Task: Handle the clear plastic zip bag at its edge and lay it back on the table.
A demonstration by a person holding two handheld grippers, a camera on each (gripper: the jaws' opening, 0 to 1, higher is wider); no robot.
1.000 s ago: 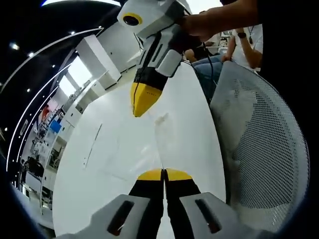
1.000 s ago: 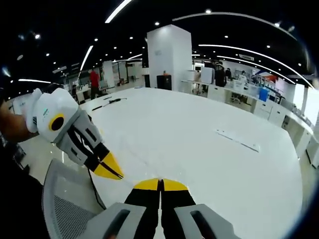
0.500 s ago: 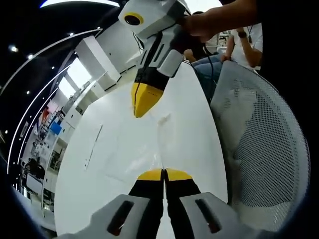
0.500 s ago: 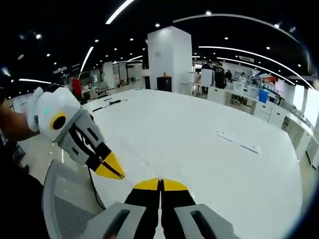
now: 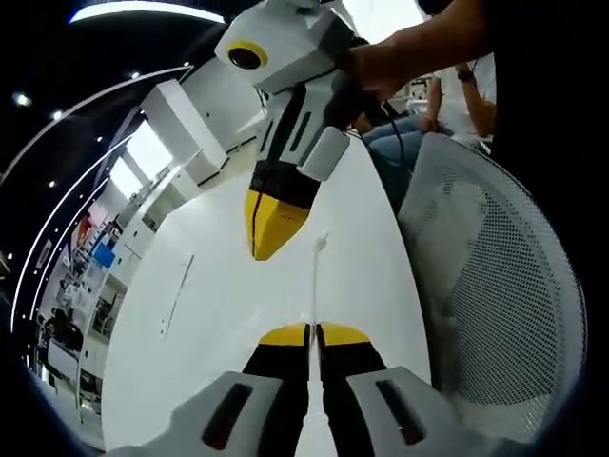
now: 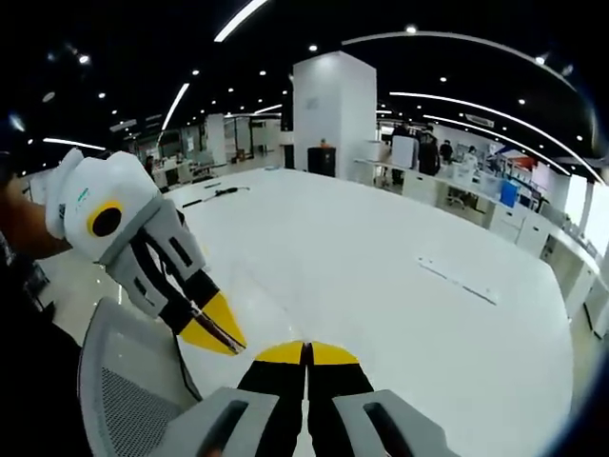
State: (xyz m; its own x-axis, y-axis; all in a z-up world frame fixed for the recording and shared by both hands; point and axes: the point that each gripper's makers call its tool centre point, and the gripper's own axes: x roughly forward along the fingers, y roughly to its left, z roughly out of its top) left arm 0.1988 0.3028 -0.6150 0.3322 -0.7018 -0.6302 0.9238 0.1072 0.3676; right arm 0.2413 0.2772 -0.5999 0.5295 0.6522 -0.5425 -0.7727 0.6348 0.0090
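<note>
Both tongs, left gripper (image 5: 312, 333) and right gripper (image 6: 306, 351), are clamped on the clear zip bag (image 5: 313, 281).
We hold it edge-on above the white table (image 6: 381, 276).

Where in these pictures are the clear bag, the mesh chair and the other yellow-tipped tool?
clear bag (image 5: 313, 286), left gripper view: its thin raised edge.
mesh chair (image 5: 495, 295), left gripper view: perforated white backrest.
right tool (image 5: 270, 228), left gripper view: its yellow tips, coming in from above.

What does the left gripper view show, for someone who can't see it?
The left gripper, yellow-tipped and shut, pinches the edge of a clear plastic bag that stretches taut above a white table. The right gripper, held in a person's hand, points down from above, with a white mesh chair beside the table.
</note>
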